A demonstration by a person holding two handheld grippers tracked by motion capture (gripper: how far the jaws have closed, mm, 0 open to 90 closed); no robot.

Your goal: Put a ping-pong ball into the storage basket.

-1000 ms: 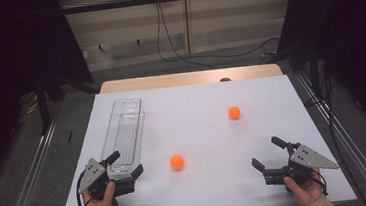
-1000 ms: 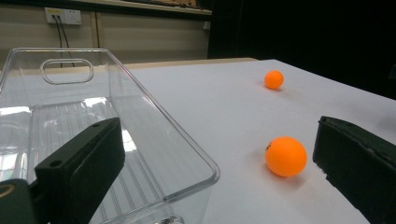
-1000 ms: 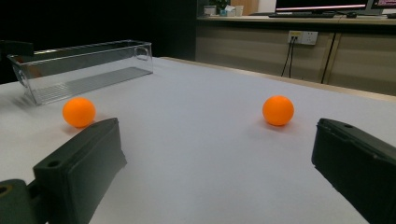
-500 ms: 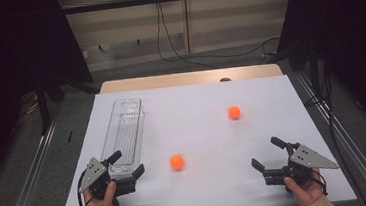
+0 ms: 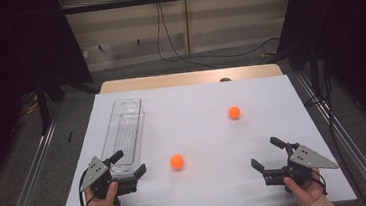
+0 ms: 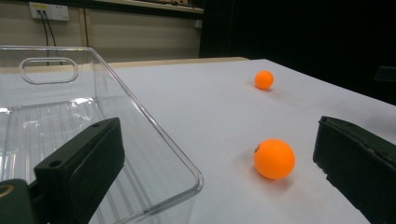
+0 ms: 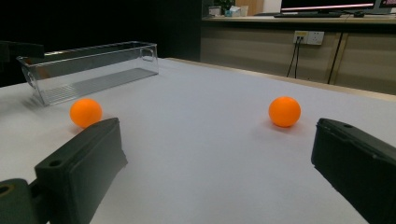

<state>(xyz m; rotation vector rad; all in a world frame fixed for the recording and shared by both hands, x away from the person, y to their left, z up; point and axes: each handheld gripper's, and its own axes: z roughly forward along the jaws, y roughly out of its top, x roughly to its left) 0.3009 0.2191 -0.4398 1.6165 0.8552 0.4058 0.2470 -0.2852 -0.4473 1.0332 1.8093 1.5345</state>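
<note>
Both grippers, left point(image 5: 128, 164) and right point(image 5: 268, 152), gape empty. The near ball point(image 6: 274, 158) at one o'clock bears a small dark mark, perhaps print, unreadable.

The table point(image 5: 191, 107) is being viewed from above and behind the person in the high view, facing forward and down. Close to the tabletop, the two gripper views are being aimed low across it from the near corners; both orange balls point(image 6: 274, 158) point(image 6: 264, 80) are being shared by all three.
</note>
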